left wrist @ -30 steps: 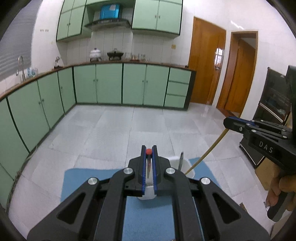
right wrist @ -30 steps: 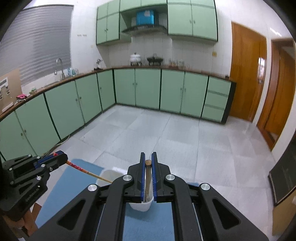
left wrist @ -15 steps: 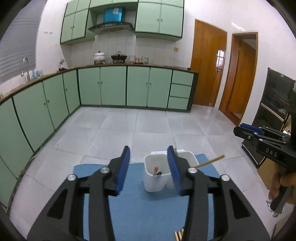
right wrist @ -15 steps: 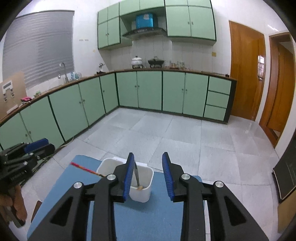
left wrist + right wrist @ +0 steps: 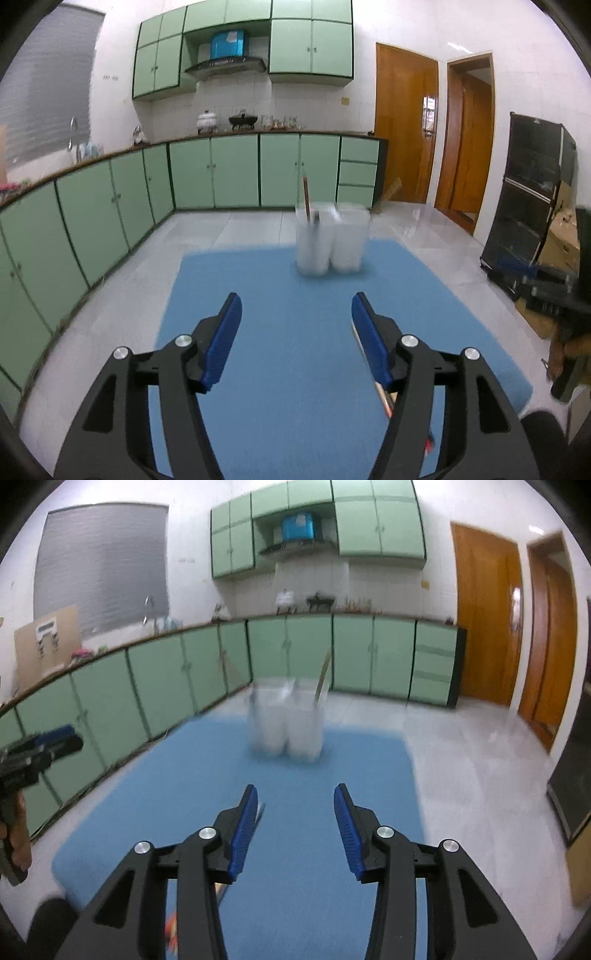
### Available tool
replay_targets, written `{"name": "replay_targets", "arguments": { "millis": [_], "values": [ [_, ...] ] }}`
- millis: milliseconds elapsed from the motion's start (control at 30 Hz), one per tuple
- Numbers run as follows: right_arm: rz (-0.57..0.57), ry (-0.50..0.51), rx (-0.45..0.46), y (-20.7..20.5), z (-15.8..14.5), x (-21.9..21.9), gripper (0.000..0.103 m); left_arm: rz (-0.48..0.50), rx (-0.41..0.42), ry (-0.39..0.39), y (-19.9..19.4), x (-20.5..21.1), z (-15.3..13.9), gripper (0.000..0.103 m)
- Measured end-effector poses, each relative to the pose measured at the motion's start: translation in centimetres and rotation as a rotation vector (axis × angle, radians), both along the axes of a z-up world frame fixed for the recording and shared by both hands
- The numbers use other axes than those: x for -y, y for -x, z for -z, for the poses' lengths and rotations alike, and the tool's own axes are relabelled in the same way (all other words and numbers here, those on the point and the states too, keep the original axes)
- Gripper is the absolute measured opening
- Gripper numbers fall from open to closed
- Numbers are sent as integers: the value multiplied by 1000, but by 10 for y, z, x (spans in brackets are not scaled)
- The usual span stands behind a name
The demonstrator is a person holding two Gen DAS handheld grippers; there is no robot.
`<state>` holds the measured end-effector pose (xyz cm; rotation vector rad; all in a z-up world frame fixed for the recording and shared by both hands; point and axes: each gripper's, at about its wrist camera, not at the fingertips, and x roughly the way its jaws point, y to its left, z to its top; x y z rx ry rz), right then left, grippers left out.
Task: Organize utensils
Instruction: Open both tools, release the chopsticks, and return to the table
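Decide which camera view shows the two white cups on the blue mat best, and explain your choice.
The left wrist view: the white cups are less blurred there, with clearer rims and a dark stick standing in the left one. The right wrist view shows the same cups heavily smeared, outlines faint, with a pale stick in the right one.

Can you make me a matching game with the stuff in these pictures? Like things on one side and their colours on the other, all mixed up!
Things:
1. mat on the table
2. two cups holding utensils
3. doors at the back of the kitchen
4. cabinets under the counter

Colours:
A. pale green
B. white
C. blue
D. brown wood

Pairs: 1-C, 2-B, 3-D, 4-A
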<state>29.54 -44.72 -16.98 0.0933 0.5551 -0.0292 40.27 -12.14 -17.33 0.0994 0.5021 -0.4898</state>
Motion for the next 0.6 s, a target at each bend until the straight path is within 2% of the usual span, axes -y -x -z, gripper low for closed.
{"name": "replay_targets", "arguments": {
  "millis": [33, 133, 233, 367, 600],
  "values": [
    [-6, -2, -16, 7, 11, -6, 43, -4, -9, -2, 10, -3, 10, 61],
    [-41, -21, -101, 42, 66, -36, 43, -19, -64, -2, 39, -9, 48, 62],
    [-74, -9, -151, 64, 99, -60, 43, -16, -133, -6, 59, -8, 82, 62],
    [-124, 26, -170, 69, 115, -88, 43, 28, -177, -49, 72, 5, 113, 62],
    [-117, 57, -142, 54, 119, -98, 44, 44, -232, -84, 69, 15, 138, 61]
  ]
}}
